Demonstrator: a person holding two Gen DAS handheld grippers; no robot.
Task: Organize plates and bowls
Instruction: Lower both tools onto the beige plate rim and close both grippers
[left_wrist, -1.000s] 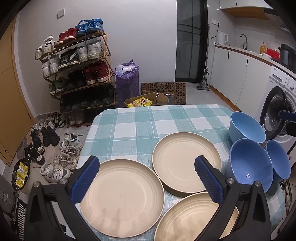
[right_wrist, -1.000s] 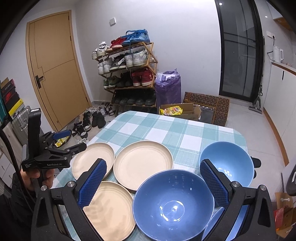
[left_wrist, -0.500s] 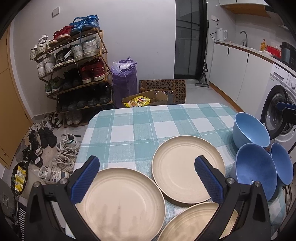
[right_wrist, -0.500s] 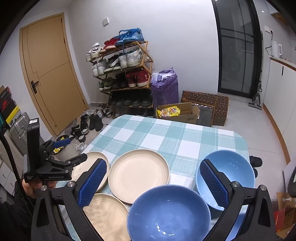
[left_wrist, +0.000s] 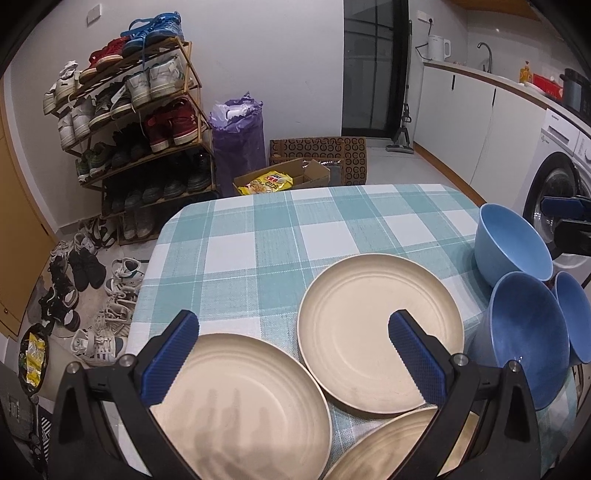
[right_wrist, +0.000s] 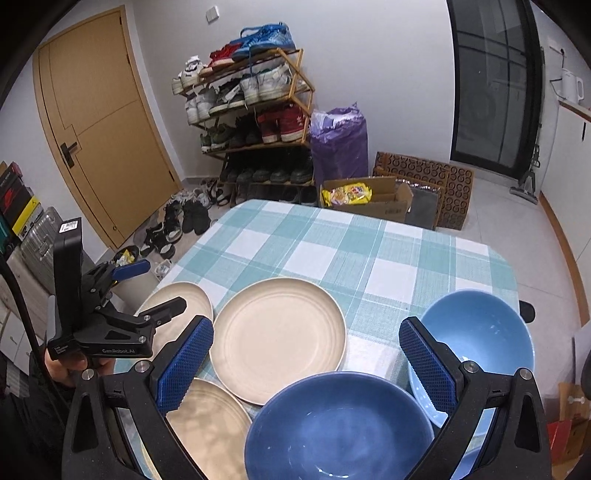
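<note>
Fingers (left_wrist: 173, 354) of your left gripper (left_wrist: 291, 354) are spread, empty, over the cream plates (left_wrist: 380, 332) at lower centre; the right gripper (right_wrist: 306, 354), also spread, frames the nearer blue bowl (right_wrist: 340, 428) on the bench (right_wrist: 369, 258).

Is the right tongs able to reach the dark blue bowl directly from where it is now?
Probably yes. The right tongs are open and empty, the dark blue bowl sits just below them, and nothing lies between.
</note>
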